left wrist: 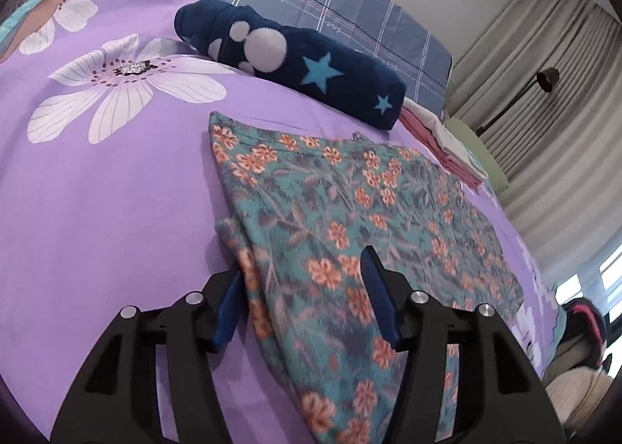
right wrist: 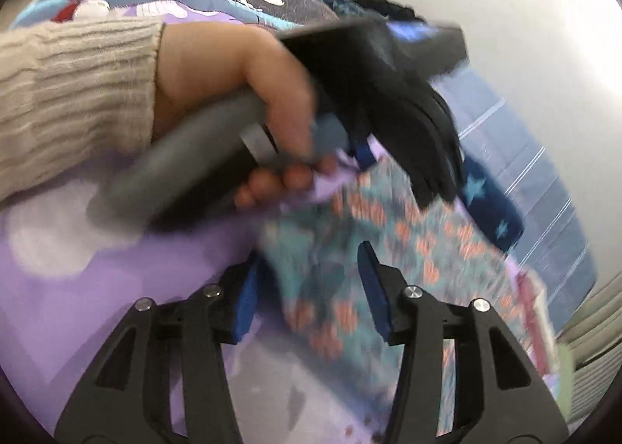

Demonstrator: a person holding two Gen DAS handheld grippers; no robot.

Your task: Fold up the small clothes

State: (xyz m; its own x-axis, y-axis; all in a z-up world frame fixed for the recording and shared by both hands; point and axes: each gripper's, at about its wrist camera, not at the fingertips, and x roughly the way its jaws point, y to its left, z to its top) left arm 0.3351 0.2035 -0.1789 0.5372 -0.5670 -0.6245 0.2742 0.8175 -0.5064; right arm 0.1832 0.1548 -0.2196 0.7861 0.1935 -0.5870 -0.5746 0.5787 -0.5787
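Both tongs, left tongs [left wrist: 303,288] and right tongs [right wrist: 307,280], stand part-open astride the floral garment [left wrist: 350,210], gripping nothing; a navy starred roll [left wrist: 295,59] lies at twelve o'clock on the bed [left wrist: 97,191].

— What is that cloth on the bed?

— It is a small piece of clothing [left wrist: 350,218], teal with orange flowers and grey leaves.

— Is it folded?

— Yes, it lies flat and folded over, with a thick doubled edge on its left side.

— Where does it lie?

— On the purple sheet [left wrist: 116,230], near the bed's right edge, with one end close to the pillows.
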